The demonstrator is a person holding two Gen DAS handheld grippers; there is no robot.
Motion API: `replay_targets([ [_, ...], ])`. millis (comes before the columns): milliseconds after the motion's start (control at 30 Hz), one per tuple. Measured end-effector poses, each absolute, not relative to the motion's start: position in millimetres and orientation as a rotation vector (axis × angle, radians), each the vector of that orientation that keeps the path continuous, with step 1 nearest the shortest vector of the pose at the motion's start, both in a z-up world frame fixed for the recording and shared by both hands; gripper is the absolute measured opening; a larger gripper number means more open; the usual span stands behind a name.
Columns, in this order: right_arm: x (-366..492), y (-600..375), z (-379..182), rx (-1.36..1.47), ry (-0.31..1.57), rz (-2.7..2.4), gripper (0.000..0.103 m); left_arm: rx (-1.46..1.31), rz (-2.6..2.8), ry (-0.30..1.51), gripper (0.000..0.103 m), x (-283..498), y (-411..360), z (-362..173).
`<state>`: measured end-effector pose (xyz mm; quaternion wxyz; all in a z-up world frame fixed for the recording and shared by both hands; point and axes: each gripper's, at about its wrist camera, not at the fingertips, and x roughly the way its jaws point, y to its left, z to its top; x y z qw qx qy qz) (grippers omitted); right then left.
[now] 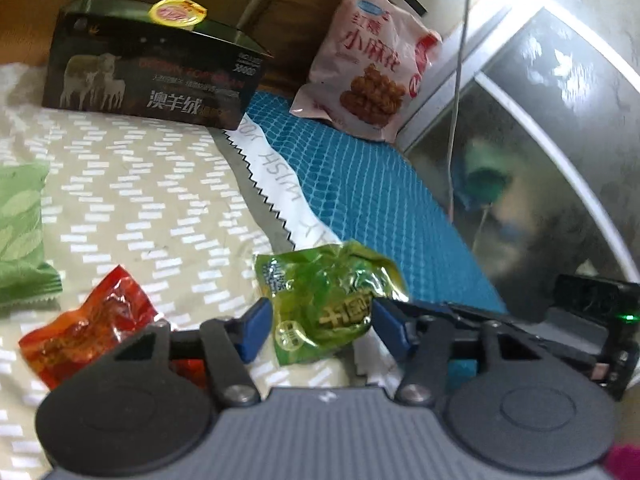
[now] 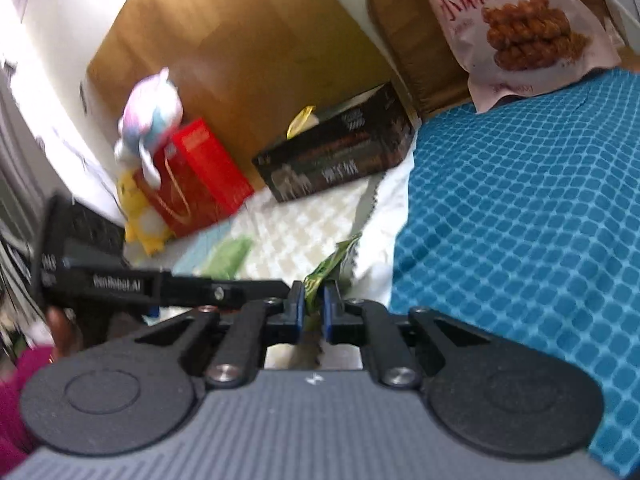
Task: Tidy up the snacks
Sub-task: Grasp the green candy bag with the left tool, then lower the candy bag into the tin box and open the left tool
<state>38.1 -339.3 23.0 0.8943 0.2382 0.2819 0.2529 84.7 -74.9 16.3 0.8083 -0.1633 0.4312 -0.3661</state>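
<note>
A green crinkly snack packet sits between the blue pads of my left gripper, whose jaws stand wide around it. My right gripper is shut on the edge of the same green packet; it shows at the right of the left wrist view. An orange-red snack packet lies left of the left gripper on the patterned cloth. A green leaf-print packet lies further left. A pink bag of twisted snacks leans at the back on the blue mat.
A black box with sheep pictures stands at the back with a small yellow-lidded cup on top. A red gift bag and plush toys stand at the far left. A window frame runs along the right.
</note>
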Motion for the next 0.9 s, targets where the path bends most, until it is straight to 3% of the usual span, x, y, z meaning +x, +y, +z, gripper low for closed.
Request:
replay_targets([
  [233,116,-340,70,0.635,0.472,0.618,0.011,-0.426,-0.719,0.777,0.071,119,-47,63],
  [433,211,-305,79,0.655,0.497,0.605,0.011,-0.343,-0.562,0.668,0.071,179,-40,105],
  [600,257,-265,61,0.425,0.512,0.456,0.012,-0.27,-0.427,0.701,0.069,232,-42,97],
  [700,259,-251,59,0.227,0.446,0.307,0.022,-0.203,-0.308,0.717,0.07,262,-50,86],
  [733,256,-249,60,0.193,0.429,0.294,0.034,-0.2,-0.29,0.73,0.071,270,-49,83],
  [767,251,-251,62,0.19,0.416,0.302,0.038,-0.21,-0.282,0.739,0.071,276,-48,81],
  [900,219,-262,70,0.198,0.352,0.328,0.038,-0.253,-0.273,0.716,0.072,272,-36,79],
])
